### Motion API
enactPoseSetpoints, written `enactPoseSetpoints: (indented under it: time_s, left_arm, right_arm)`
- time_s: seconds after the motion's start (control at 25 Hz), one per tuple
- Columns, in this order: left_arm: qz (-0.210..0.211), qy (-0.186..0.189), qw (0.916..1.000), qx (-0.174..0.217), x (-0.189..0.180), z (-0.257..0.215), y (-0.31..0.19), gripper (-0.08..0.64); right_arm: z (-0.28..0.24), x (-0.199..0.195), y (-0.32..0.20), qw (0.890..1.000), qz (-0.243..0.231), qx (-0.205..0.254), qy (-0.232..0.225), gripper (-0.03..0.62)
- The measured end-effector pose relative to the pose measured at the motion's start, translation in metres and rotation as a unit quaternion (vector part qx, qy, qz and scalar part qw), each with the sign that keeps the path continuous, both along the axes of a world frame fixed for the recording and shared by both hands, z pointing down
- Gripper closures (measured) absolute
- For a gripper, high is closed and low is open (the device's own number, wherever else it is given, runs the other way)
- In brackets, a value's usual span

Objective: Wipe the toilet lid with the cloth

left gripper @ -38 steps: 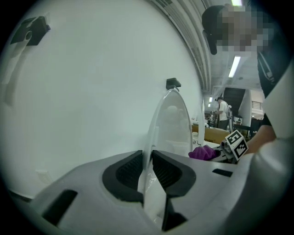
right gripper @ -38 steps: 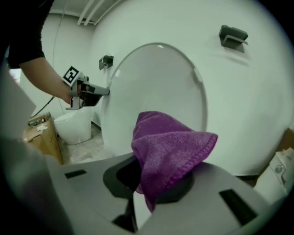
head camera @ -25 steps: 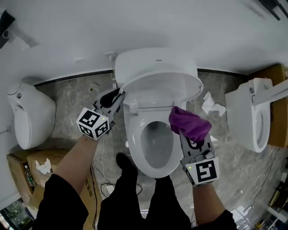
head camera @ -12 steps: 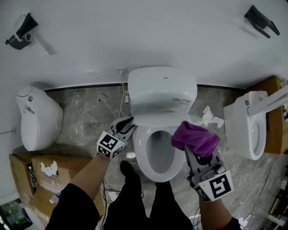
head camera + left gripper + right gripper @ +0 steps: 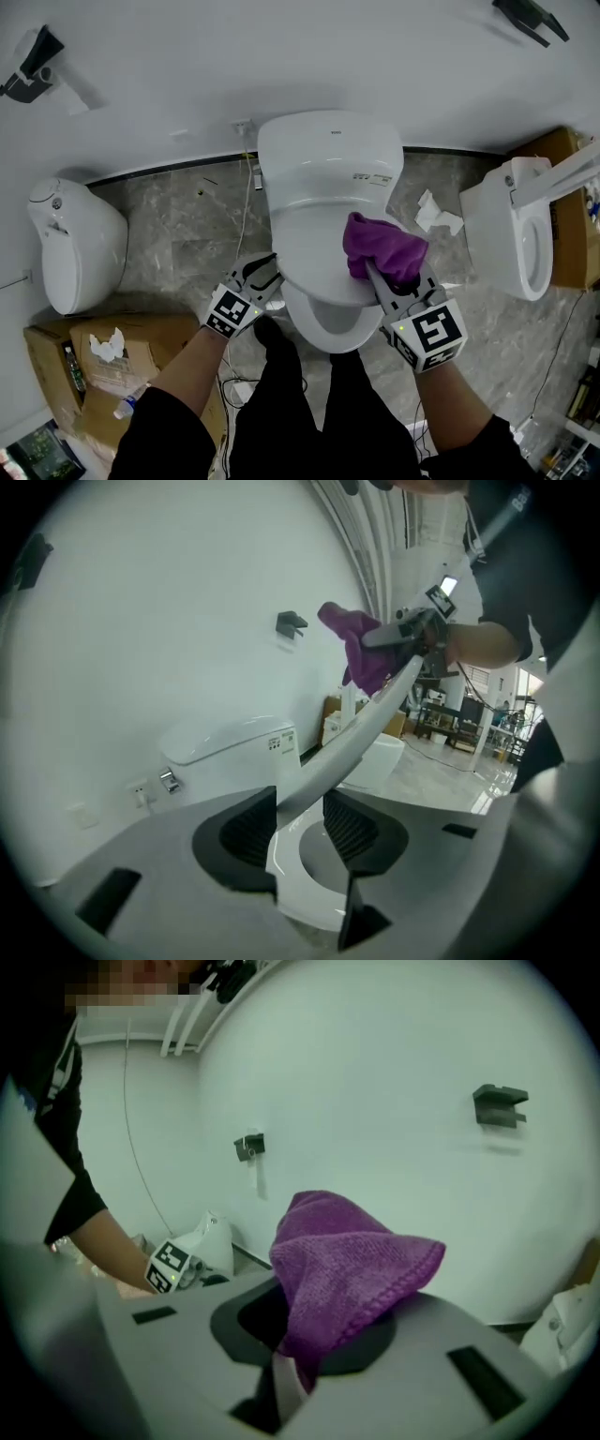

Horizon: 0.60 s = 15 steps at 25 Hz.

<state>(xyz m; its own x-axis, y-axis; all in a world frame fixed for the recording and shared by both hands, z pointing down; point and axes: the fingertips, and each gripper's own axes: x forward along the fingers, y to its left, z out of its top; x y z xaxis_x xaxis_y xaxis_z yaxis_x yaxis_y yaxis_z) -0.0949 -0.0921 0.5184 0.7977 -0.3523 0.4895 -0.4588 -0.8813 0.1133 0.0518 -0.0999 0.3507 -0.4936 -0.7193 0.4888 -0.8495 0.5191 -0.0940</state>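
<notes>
Already most of the way down, the toilet lid point(image 5: 323, 202) slopes over the seat point(image 5: 328, 336), its long axis running from back to front toward the person. The purple cloth point(image 5: 380, 246) is bunched at the lid's right front edge and appears to rest on it, clamped in the right claw point(image 5: 377, 274). That claw is the nearer one for wiping, since the bare lid lies ahead of it and to its left. The left claw point(image 5: 263, 273) is at the lid's left rim. Its jaws have just been opening and now stand wide apart, with the rim running between them unpinched.
</notes>
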Motion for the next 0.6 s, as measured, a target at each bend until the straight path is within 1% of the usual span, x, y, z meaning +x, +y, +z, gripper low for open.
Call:
enactPoseSetpoints:
  time_s: [0.12,0.28,0.36,0.44,0.52,0.6]
  left_arm:
    - [0.007,0.005,0.9999,-0.013,-0.003,0.006,0.017,0.4]
    - [-0.011,0.016,0.9987,-0.047,-0.022,0.015,0.038,0.399]
    - [-0.031,0.025,0.9976,-0.057,-0.033,0.015,0.048,0.4]
    - [-0.059,0.046,0.9956,-0.057,-0.038,0.005,0.053,0.421]
    - [-0.093,0.073,0.9917,-0.052,-0.036,-0.011,0.052,0.444]
    - [-0.113,0.093,0.9879,-0.05,-0.028,-0.021,0.051,0.459]
  right_arm:
    - [0.017,-0.002,0.018,1.0,0.0,-0.01,0.008,0.534]
    - [0.034,-0.003,0.041,0.999,-0.01,-0.031,0.002,0.534]
    - [0.044,-0.005,0.053,0.999,-0.014,-0.047,-0.001,0.534]
    - [0.055,-0.005,0.064,0.998,-0.014,-0.061,-0.006,0.534]
    - [0.065,-0.006,0.076,0.997,-0.015,-0.076,-0.005,0.534]
    - [0.076,-0.007,0.086,0.996,-0.018,-0.088,-0.002,0.534]
